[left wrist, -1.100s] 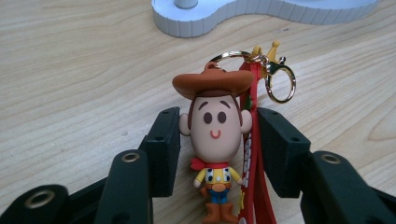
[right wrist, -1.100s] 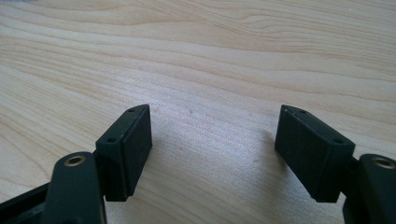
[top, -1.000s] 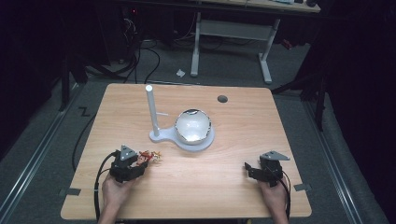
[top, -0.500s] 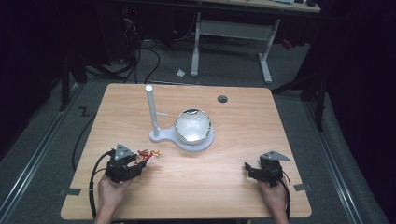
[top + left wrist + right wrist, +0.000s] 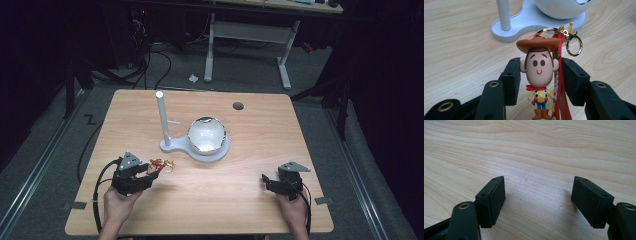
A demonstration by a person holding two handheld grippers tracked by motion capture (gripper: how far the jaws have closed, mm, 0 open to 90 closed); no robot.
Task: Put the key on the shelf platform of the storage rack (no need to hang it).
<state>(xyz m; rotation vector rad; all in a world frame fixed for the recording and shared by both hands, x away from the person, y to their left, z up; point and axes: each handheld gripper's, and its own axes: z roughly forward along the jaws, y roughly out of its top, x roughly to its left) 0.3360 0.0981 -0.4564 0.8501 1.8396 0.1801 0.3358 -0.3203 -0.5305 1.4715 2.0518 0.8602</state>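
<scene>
A cowboy figure keychain [image 5: 539,72] with a brown hat, red strap and gold clasp ring [image 5: 573,45] sits between the pads of my left gripper [image 5: 541,77], which is shut on its head. In the high view the left gripper [image 5: 150,172] is at the table's front left, with the keychain [image 5: 161,165] sticking out toward the white stand [image 5: 172,145]. That stand has an upright post [image 5: 162,117] and a white dome [image 5: 206,135] on its base. My right gripper [image 5: 266,181] is at the front right, and in its own view the right gripper [image 5: 537,197] is open over bare wood.
The wooden table [image 5: 250,200] has a round cable hole [image 5: 238,106] near its far edge. Cables trail from both grippers off the front. A white desk frame [image 5: 250,35] stands on the dark floor beyond the table.
My left gripper has lifted a little with the keychain in it and drifted slightly. The right gripper has stayed where it was.
</scene>
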